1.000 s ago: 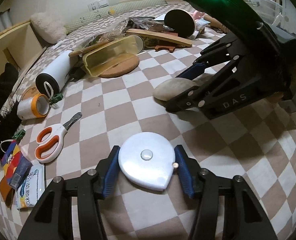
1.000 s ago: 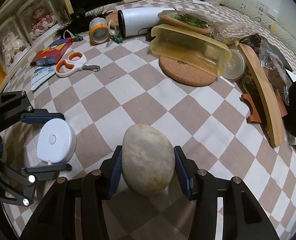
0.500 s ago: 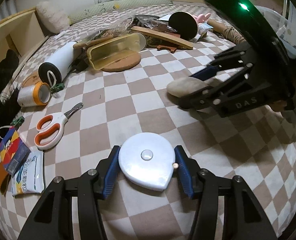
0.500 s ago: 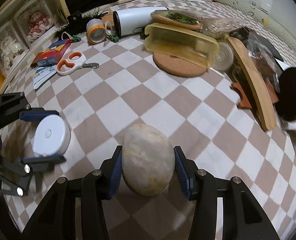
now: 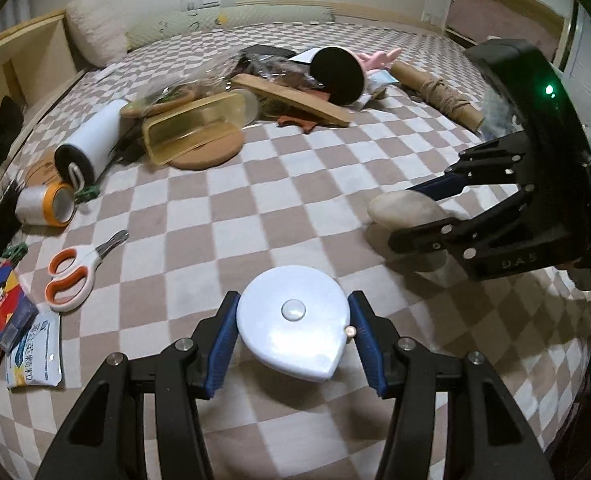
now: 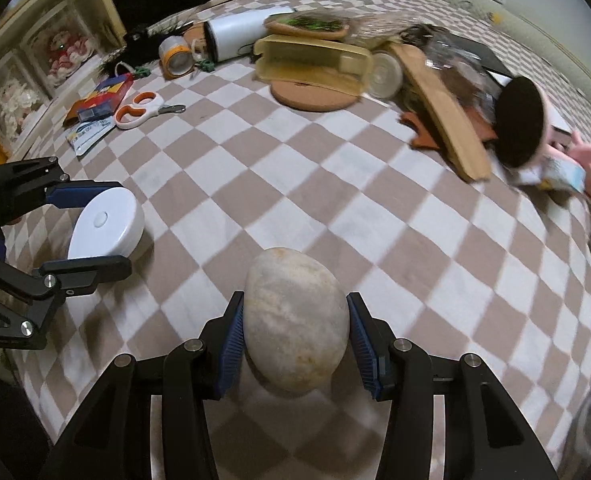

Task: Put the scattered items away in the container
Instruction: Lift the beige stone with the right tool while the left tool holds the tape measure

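Left wrist: left tool (image 5: 293, 332) pinching white tape measure (image 5: 293, 320); right tool (image 6: 293, 336) pinching stone (image 6: 293, 320), bare checkered blanket (image 5: 275, 208) ahead

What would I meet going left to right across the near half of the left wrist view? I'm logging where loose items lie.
Colourful box → blue-printed packet → orange-handled scissors → white tape measure in the left gripper → stone in the right gripper.

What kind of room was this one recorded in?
Most likely a bedroom: the items lie on a brown-and-white checkered bedspread, with a fluffy white pillow and a long pale bolster by the wall, and a wooden shelf unit alongside.
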Motion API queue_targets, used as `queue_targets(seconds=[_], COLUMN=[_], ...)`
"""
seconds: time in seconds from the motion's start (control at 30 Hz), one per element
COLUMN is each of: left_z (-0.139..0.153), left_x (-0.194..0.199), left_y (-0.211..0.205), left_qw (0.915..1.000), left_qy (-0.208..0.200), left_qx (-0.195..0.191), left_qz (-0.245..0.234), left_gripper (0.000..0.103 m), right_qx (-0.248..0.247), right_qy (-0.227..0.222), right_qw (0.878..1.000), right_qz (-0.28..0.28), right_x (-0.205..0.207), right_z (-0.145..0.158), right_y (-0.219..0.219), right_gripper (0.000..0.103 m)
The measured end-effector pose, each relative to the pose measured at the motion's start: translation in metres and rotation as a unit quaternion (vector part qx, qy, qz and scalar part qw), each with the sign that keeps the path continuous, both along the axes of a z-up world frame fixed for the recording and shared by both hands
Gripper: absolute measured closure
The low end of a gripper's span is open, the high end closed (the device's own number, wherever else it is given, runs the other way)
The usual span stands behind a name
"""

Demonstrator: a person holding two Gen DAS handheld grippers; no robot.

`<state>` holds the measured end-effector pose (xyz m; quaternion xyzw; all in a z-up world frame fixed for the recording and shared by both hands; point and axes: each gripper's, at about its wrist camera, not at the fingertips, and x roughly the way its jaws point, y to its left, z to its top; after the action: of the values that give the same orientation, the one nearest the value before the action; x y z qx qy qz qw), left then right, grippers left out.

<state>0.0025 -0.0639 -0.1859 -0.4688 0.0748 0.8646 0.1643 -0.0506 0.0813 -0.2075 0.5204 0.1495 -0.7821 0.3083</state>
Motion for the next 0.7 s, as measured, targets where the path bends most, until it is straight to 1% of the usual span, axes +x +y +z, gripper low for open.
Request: queue_targets(seconds=[0.23, 0.33, 0.43, 0.53, 0.7], left_z=[0.014, 0.025, 0.037, 0.055, 0.082], left_x=[0.001, -0.002, -0.005, -0.009, -0.013], left_y=[0.009, 0.014, 0.02, 0.026, 0.039], left_qw=[0.9999, 0.9997, 0.9994, 0.9991, 0.9981], left_qy=[-0.004, -0.008, -0.011, -0.01, -0.011], left_qx=[0.012, 0.025, 0.033, 0.042, 0.061], left_qz=[0.003, 0.005, 0.003, -0.001, -0.005], left_gripper=[0.049, 0.049, 0.049, 0.049, 0.049], right_qx=[0.005, 0.003, 0.002, -0.007, -0.008], right_qy=[0.023, 0.039, 0.058, 0.068, 0.095], right_qw=[0.999, 0.999, 0.998, 0.997, 0.994], right_qz=[-0.024, -0.031, -0.033, -0.037, -0.049], right_x=[0.01, 0.014, 0.018, 0.021, 0.028], right_z=[0.024, 0.038, 0.055, 0.073, 0.101], right_y=[0.025, 0.033, 0.04, 0.051, 0.07], right_gripper=[0.053, 0.053, 0.053, 0.053, 0.053])
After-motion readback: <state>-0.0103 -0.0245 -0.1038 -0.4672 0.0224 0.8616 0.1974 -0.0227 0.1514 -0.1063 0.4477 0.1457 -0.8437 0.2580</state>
